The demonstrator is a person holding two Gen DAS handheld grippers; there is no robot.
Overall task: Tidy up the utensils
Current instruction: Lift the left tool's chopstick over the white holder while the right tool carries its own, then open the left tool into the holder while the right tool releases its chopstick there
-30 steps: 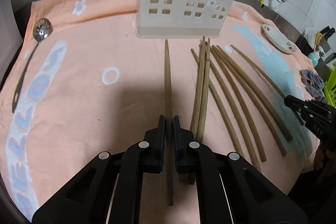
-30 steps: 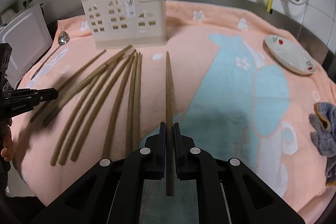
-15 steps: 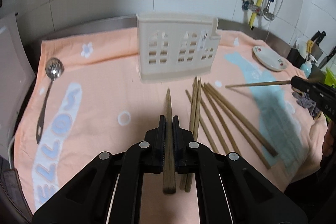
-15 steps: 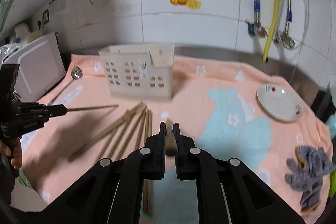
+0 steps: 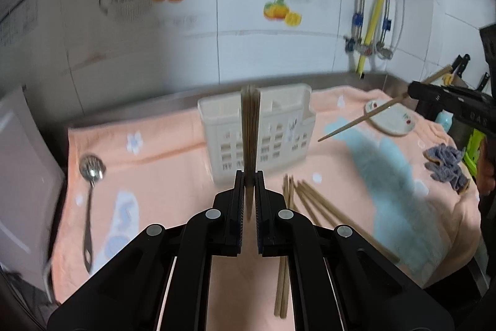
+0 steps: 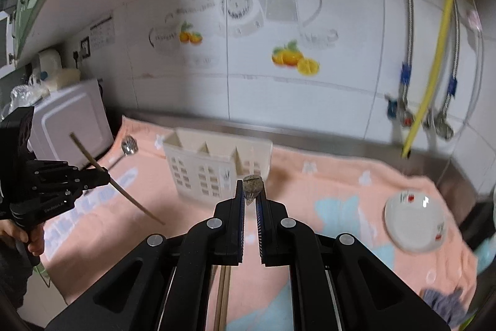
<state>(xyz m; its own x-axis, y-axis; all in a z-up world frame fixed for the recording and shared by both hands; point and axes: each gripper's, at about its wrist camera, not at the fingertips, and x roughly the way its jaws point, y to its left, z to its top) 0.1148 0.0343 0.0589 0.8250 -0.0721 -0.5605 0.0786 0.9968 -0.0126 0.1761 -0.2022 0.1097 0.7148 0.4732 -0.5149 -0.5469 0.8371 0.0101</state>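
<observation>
Hovering chopsticks (image 5: 250, 129) above holder rim (image 5: 279, 95)

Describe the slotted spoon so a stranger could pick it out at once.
Start from the peach towel covering the counter, then look left of the cream house-shaped utensil holder. The slotted spoon lies alone there: the only shiny metal utensil, while the others are brown wooden chopsticks.
</observation>
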